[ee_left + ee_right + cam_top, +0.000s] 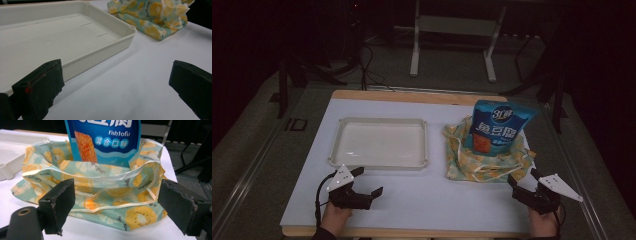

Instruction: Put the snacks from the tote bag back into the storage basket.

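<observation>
blue snack bag (pixel 103 141) stands upright in the cloth bag (pixel 100 192), straight ahead of the right gripper (pixel 116 202), jaws spread, empty. left gripper (pixel 115 85), also spread, faces the tray (pixel 100 53).

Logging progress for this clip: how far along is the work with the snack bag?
Little looks done: the blue snack bag stands upright inside the fruit-print cloth bag, and the white tray beside it holds nothing. In hand: nothing; the left gripper and right gripper are both open, near the table's front edge, the right one facing the cloth bag. Any handling is left.
</observation>
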### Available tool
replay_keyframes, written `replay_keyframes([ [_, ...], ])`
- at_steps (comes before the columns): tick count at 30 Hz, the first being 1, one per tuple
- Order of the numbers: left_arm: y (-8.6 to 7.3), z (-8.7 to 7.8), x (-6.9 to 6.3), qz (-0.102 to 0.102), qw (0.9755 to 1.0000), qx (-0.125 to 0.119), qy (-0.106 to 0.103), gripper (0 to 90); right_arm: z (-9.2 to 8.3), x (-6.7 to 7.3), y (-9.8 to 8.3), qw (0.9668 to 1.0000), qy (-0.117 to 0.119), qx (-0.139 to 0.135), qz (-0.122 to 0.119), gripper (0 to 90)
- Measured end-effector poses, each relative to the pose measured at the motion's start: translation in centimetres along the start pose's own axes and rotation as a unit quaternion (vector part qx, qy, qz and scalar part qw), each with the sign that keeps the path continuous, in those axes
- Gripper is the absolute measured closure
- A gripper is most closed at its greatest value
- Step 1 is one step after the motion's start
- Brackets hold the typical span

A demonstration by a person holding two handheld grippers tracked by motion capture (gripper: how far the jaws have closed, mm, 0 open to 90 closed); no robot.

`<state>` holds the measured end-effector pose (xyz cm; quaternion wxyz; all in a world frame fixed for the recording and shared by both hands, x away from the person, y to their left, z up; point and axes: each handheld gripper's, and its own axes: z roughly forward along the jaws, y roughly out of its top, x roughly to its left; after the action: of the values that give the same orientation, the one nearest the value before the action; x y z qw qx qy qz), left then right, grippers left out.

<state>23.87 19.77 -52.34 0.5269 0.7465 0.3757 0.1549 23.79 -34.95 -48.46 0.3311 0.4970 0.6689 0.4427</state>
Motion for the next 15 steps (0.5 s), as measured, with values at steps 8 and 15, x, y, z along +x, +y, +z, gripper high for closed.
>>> replay_keyframes([
  [8, 0.07, 0.05, -0.37, 0.014, 0.9995, 0.028, -0.011, 0.1, -0.06, 0.22, 0.31, 0.9996, -0.005, 0.026, -0.002, 13.4],
  [15, 0.95, -0.35, 0.06, 0.009, 0.999, 0.016, -0.041, 0.2, 0.42, 0.39, 0.9, 0.9976, 0.031, 0.062, -0.008, 12.4],
])
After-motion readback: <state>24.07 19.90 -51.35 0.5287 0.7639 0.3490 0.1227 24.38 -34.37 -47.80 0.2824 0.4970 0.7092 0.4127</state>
